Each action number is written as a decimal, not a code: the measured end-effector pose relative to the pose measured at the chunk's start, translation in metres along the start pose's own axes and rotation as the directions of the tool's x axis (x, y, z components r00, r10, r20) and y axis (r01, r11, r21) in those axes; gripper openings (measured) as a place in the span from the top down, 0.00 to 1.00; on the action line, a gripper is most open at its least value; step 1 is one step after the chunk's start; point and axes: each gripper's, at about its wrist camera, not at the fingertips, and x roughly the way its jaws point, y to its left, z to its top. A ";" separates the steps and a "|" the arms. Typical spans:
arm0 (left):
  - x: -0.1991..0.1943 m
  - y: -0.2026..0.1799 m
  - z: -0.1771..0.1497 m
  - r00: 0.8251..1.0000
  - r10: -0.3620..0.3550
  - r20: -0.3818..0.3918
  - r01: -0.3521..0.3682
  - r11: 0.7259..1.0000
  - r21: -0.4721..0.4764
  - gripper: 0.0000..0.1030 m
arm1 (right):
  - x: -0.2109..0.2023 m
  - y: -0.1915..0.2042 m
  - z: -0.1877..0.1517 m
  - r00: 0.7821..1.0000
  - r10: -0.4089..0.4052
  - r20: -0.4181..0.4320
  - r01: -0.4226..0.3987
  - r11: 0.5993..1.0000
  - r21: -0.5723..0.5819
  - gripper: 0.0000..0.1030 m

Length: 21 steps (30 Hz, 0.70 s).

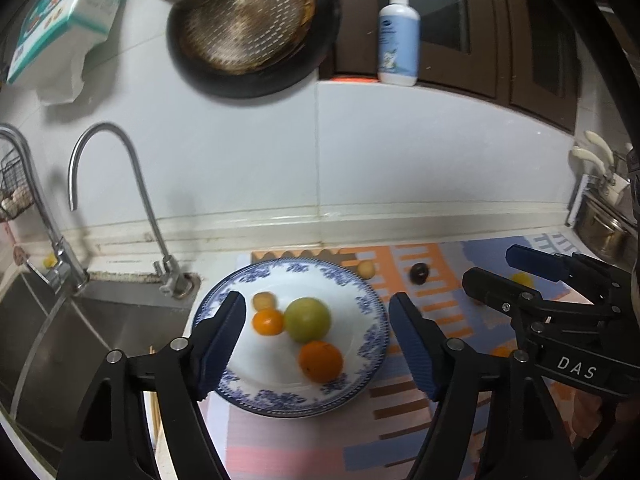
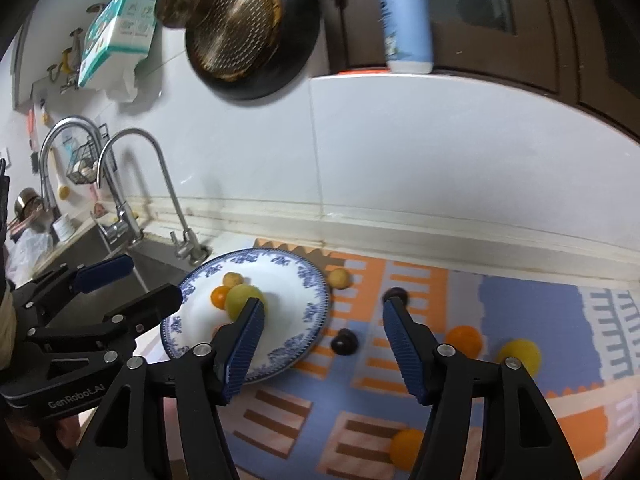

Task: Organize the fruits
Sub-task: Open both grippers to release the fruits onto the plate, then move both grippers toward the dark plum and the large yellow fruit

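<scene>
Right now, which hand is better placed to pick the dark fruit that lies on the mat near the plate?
Right, probably. The right tool is open, with the dark fruit lying loose on the mat between its fingers. The left tool hangs open over the plate, farther from it.

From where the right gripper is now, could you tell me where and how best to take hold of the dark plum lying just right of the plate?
Grip the dark plum across its widest middle, coming down from above. It is small, round and lies alone on the mat, clear of the plate, so the right gripper, probably open wide enough, can straddle it.
</scene>
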 end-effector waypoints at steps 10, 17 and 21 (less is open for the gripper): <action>-0.011 -0.032 0.010 0.996 -0.076 0.035 0.074 0.996 0.055 0.18 | -0.035 -0.030 0.001 0.996 -0.080 0.040 0.077 0.995 0.059 0.32; -0.009 -0.053 0.014 0.993 -0.112 0.042 0.108 0.990 0.092 0.18 | -0.053 -0.052 -0.004 0.986 -0.157 0.055 0.152 0.984 0.094 0.32; -0.003 -0.063 0.013 0.992 -0.117 0.045 0.111 0.987 0.115 0.18 | -0.055 -0.064 -0.009 0.979 -0.198 0.044 0.192 0.975 0.110 0.32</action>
